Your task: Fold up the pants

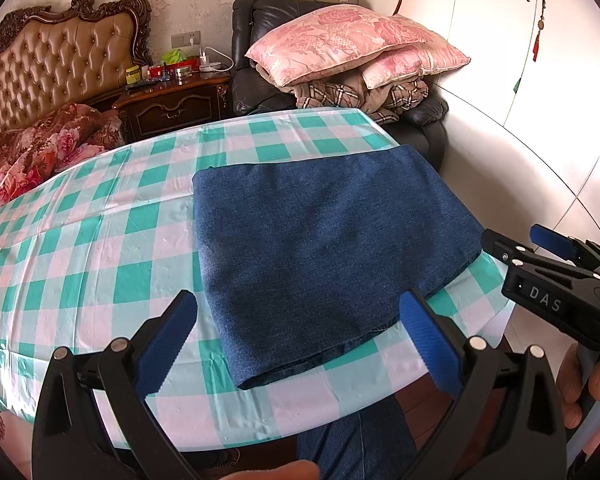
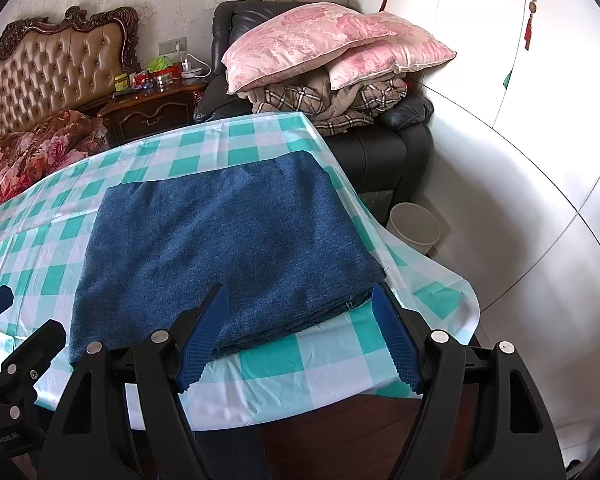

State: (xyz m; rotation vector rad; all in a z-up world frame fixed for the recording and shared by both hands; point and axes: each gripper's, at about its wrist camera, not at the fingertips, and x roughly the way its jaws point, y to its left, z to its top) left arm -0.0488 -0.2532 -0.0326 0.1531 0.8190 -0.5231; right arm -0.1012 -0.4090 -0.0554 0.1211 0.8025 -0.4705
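Pants [image 1: 332,236] sit folded near the table's [image 1: 80,248] near-right corner, left gripper [image 1: 300,344] & right gripper [image 2: 300,340] both spread wide & empty, risk imo: a stray finger snags the front fold & undoes it.

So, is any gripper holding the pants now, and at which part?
Nothing is held. The left gripper and right gripper are open, off the folded pants.

The left gripper [image 1: 300,336] has its two blue fingers spread wide apart and holds nothing. The right gripper [image 2: 300,336] is spread wide too, with nothing between its fingers. The two sit side by side, near each other, both pointing forward and tipped down.
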